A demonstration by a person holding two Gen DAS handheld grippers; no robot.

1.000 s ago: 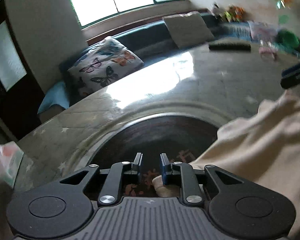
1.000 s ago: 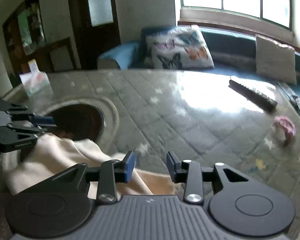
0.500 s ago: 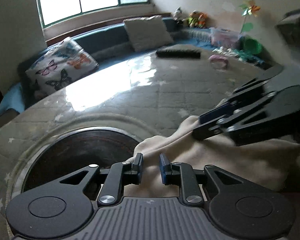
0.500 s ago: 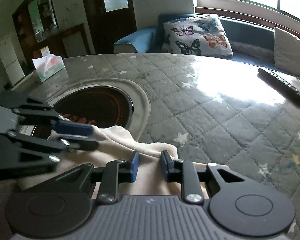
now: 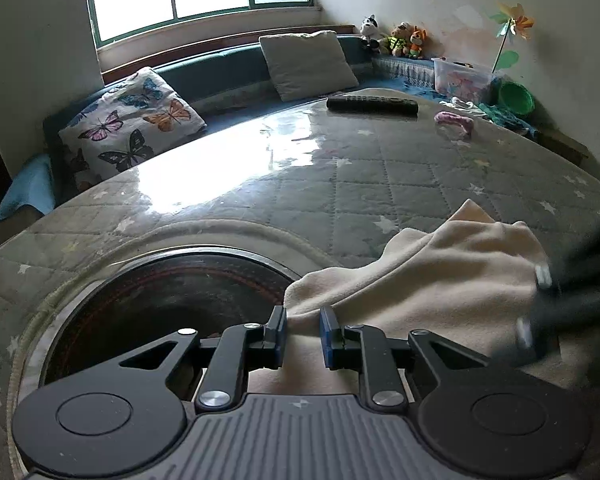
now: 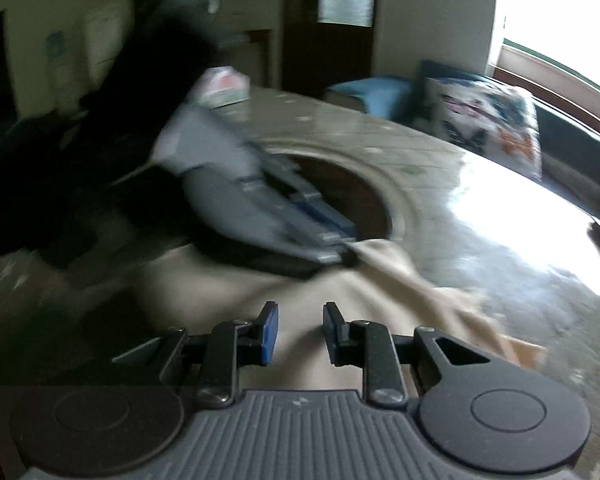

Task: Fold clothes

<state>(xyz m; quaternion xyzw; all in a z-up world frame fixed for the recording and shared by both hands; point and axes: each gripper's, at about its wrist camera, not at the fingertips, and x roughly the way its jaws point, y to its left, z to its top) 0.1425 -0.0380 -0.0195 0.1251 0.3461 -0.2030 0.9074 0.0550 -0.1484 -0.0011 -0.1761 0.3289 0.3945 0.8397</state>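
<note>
Both tools have swung toward the round recess (image 5: 172, 304), dragging the cream garment (image 5: 440, 280).
Left tool (image 5: 303, 330) clamps its edge; right tool (image 6: 297, 330) stands apart. Mid-fold; next, lay it flat on the bench (image 5: 380, 176).

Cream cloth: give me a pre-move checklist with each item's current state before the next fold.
1. Left gripper has the cream cloth between its fingers: cannot tell if it is clamped; a gap shows.
2. Right gripper grip on the cloth: not ok, jaws apart with cloth only beneath them.
3. Right wrist view sharp enough to judge: not ok, motion blur.
4. Cloth lying flat: not ok, bunched and creased.
5. Remote control and pink item away from the cloth: ok.
6. Cloth off the round dark inset: not ok, an edge overlaps it.
</note>
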